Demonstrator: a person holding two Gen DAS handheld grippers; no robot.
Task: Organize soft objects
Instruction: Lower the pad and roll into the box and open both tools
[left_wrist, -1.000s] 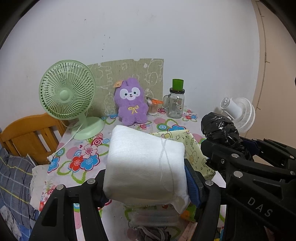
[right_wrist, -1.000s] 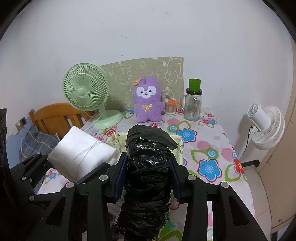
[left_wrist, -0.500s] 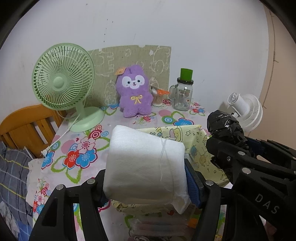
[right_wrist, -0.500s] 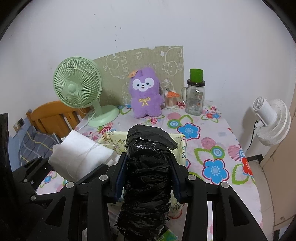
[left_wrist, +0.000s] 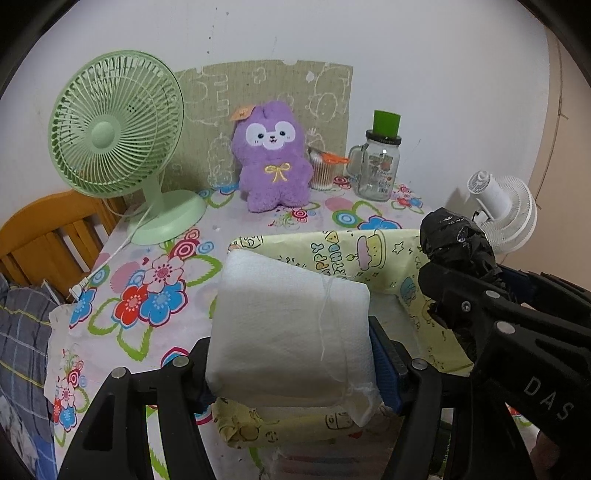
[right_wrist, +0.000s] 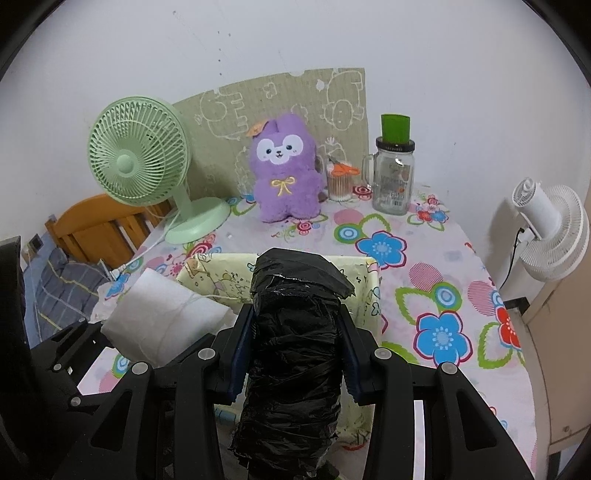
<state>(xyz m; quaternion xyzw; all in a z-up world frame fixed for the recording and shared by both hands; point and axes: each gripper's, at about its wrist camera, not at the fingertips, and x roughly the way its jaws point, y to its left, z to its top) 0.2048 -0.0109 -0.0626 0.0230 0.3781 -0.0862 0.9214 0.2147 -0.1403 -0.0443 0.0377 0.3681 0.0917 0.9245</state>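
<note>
My left gripper is shut on a white foam bundle tied with string, held above the near edge of a pale yellow cartoon-print fabric box. The bundle also shows in the right wrist view. My right gripper is shut on a black plastic-wrapped roll, held over the same box. The roll shows at the right of the left wrist view. A purple plush rabbit sits at the back of the table.
A floral tablecloth covers the table. A green desk fan stands back left, a glass jar with green lid and a cotton-swab cup back right. A white fan is off the right edge, a wooden chair on the left.
Both grippers have moved forward over the table with their loads; the yellow box now lies right under them and the back objects look nearer.
</note>
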